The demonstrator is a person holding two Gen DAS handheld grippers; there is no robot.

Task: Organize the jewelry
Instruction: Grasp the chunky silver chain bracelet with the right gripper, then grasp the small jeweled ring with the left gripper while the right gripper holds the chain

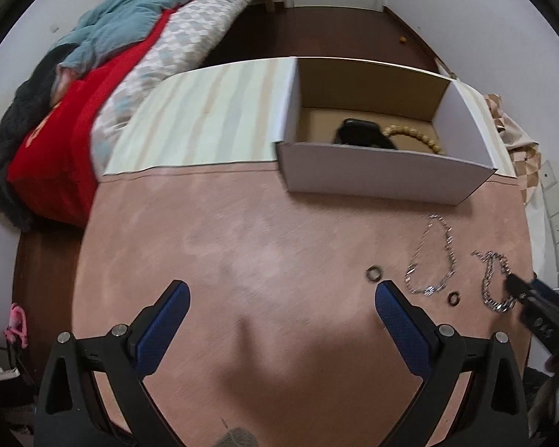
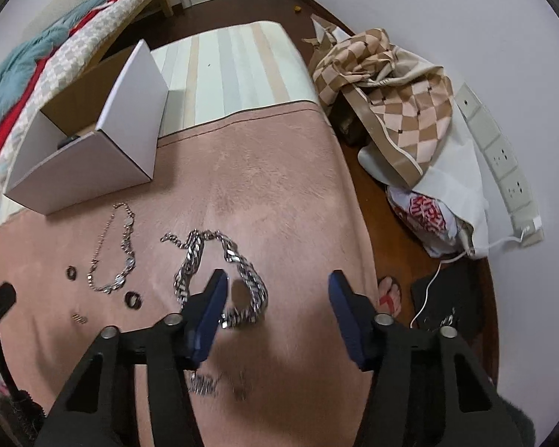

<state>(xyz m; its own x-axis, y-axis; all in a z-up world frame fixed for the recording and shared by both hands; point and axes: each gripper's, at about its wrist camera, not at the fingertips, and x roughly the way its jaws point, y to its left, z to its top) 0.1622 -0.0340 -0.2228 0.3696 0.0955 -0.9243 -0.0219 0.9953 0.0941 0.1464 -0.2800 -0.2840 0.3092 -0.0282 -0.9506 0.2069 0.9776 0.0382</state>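
Observation:
A thick silver chain (image 2: 220,272) lies on the pink cloth; my right gripper (image 2: 277,279) is open just above its near end, the left finger over the chain. A thinner chain bracelet (image 2: 117,249) lies to its left, with two dark rings (image 2: 70,273) (image 2: 133,300) and a small gold piece (image 2: 79,318). My left gripper (image 1: 281,292) is open and empty over bare cloth. In the left wrist view the thin chain (image 1: 434,257), rings (image 1: 373,272) (image 1: 454,298) and thick chain (image 1: 493,279) lie to the right. The white box (image 1: 384,175) holds a black item (image 1: 365,134) and a beaded bracelet (image 1: 417,138).
The pink cloth (image 2: 279,193) covers a table beside a striped mat (image 2: 234,70). A bed with blankets (image 1: 93,85) stands to the left. Checkered fabric and bags (image 2: 402,111), a power strip (image 2: 503,164) and a foot in a sandal (image 2: 389,290) are on the right.

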